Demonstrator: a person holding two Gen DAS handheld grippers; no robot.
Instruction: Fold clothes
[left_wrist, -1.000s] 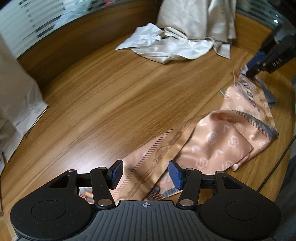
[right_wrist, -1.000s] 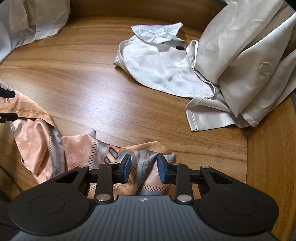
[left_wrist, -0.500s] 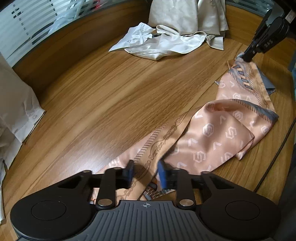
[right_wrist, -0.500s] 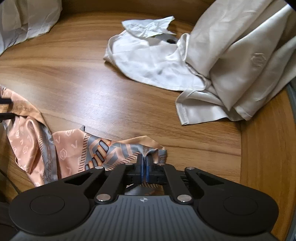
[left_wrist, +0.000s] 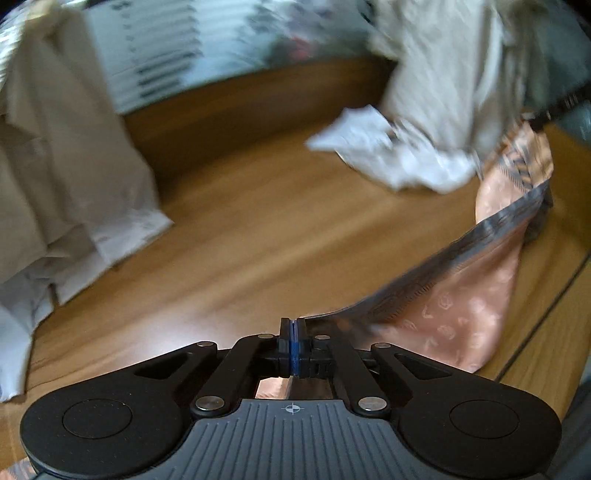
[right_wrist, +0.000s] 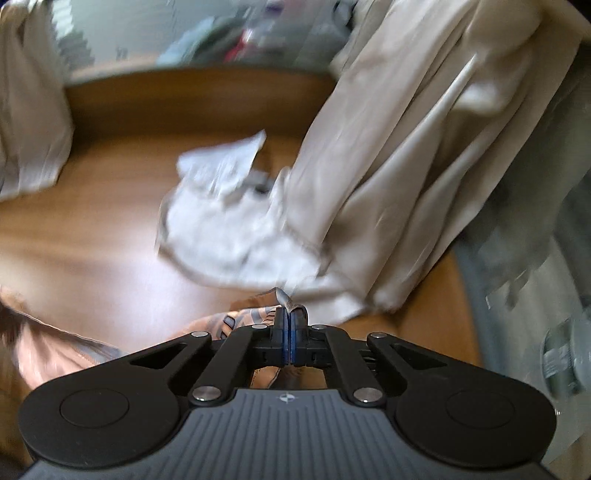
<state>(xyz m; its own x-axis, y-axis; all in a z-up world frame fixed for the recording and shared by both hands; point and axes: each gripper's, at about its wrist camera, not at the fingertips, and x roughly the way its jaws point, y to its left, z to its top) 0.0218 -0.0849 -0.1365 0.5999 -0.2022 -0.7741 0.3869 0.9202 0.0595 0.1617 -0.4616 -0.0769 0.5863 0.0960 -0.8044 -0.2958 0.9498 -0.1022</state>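
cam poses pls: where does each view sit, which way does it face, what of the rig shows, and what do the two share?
Left wrist: sits on the left gripper, looking forward over the wooden table; its own fingers, shut on the peach scarf, fill the lower frame.
Right wrist: sits on the right gripper, facing the beige garment pile; its own fingers pinch a scarf corner.
Shared: the scarf, the table, the white crumpled cloth and the beige pile. Both frames are motion-blurred.
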